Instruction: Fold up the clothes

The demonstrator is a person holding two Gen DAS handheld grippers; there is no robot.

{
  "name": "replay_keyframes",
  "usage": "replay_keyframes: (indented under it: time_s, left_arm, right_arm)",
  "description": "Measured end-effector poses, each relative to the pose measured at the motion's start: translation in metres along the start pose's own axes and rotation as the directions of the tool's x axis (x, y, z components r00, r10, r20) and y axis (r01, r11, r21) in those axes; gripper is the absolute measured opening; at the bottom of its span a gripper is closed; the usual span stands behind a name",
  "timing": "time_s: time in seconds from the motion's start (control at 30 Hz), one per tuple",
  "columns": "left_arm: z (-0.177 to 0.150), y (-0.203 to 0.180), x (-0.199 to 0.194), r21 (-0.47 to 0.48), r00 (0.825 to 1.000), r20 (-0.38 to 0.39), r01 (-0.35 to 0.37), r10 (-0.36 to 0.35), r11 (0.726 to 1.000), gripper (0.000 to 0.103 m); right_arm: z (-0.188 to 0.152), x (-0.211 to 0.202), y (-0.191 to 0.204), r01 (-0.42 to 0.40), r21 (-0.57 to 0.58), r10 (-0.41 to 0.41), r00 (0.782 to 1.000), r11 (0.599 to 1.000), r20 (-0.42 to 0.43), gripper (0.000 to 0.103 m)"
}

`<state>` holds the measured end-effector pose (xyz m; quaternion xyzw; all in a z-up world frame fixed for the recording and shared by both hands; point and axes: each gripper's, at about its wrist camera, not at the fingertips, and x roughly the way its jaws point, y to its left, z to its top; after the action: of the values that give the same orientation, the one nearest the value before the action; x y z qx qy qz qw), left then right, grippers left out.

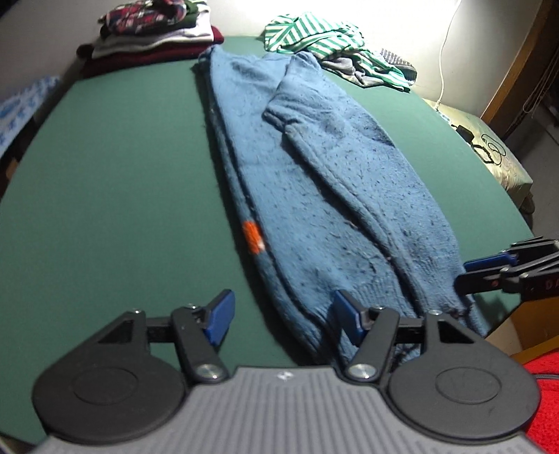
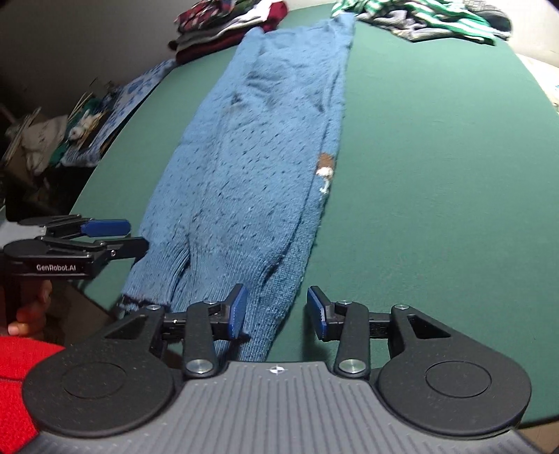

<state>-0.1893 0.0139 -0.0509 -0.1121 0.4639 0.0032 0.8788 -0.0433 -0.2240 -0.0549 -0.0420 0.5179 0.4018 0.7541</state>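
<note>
A blue knit sweater (image 1: 314, 174) (image 2: 244, 157) lies folded into a long strip on the green table (image 1: 104, 174) (image 2: 436, 174), with one sleeve laid along its top. An orange patch shows at its left fold, a brown-and-white one at its right fold. My left gripper (image 1: 283, 316) is open over the hem's left corner, one finger above knit and the other above bare table. My right gripper (image 2: 277, 310) is open astride the hem's right edge. Each gripper also shows from the side in the other view: the right gripper (image 1: 468, 272) and the left gripper (image 2: 134, 234).
A stack of folded clothes (image 1: 153, 35) (image 2: 227, 28) stands at the far left corner. A crumpled green-and-white striped garment (image 1: 314, 31) (image 2: 436, 17) lies with other clothes at the far right. A hand (image 2: 31, 314) and a red sleeve (image 2: 17, 366) are near the front edge.
</note>
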Motion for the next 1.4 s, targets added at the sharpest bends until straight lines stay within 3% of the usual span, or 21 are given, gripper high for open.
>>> replay_keyframes:
  time_s: [0.1,0.2,0.33,0.4,0.43,0.57,0.63,0.8,1.07,1.2,1.27,1.4]
  left_arm:
    - [-0.003,0.002,0.002,-0.049,0.998,-0.032,0.049,-0.051,0.998,0.066]
    - [-0.005,-0.003,0.003,-0.036,0.998,-0.037,0.051,-0.053,0.998,0.07]
    - [-0.008,-0.013,0.007,0.002,0.994,-0.061,0.089,-0.089,0.996,0.092]
    - [-0.009,-0.017,0.008,0.017,0.993,-0.063,0.097,-0.096,0.995,0.093]
    - [-0.009,-0.016,0.008,0.014,0.993,-0.061,0.102,-0.101,0.995,0.091]
    - [-0.005,-0.006,0.006,-0.044,0.987,-0.05,0.153,-0.155,0.987,0.064]
    - [-0.003,-0.001,0.006,-0.075,0.982,-0.05,0.179,-0.183,0.981,0.063]
    - [-0.002,0.007,0.005,-0.117,0.973,-0.062,0.214,-0.222,0.97,0.058]
    - [0.007,0.026,0.014,-0.264,0.948,-0.091,0.272,-0.305,0.925,0.057]
    - [0.009,0.02,0.016,-0.24,0.947,-0.097,0.276,-0.306,0.931,0.059]
    - [0.01,0.017,0.015,-0.218,0.952,-0.102,0.261,-0.288,0.94,0.046]
    - [0.01,0.012,0.015,-0.176,0.968,-0.111,0.202,-0.223,0.963,0.033]
  right_arm:
    - [-0.001,0.001,0.001,-0.017,-0.036,0.017,1.0,0.999,-0.012,0.042]
    - [-0.003,0.0,0.001,-0.024,-0.045,0.024,1.0,0.999,-0.006,0.042]
    - [-0.004,0.0,0.0,-0.038,-0.04,0.038,0.999,0.998,-0.001,0.042]
    - [-0.005,0.001,0.002,-0.042,-0.044,0.042,0.999,0.998,-0.001,0.042]
    - [-0.006,0.001,0.004,-0.044,-0.052,0.044,0.999,0.998,0.0,0.044]
    - [-0.008,0.002,0.006,-0.037,-0.044,0.037,0.999,0.998,0.017,0.04]
    - [-0.009,0.002,0.005,-0.04,-0.025,0.04,0.999,0.999,0.023,0.035]
    - [-0.009,0.002,0.006,-0.036,-0.013,0.036,0.999,0.999,0.024,0.034]
    - [-0.01,0.001,0.002,-0.046,0.035,0.046,0.999,0.998,0.014,0.033]
    - [-0.013,0.001,0.007,-0.026,0.016,0.025,0.999,1.0,0.026,0.033]
    - [-0.014,0.001,0.01,-0.015,0.009,0.014,0.999,1.0,0.035,0.034]
    - [-0.013,0.004,0.018,0.027,-0.019,-0.026,0.998,0.999,0.062,0.034]
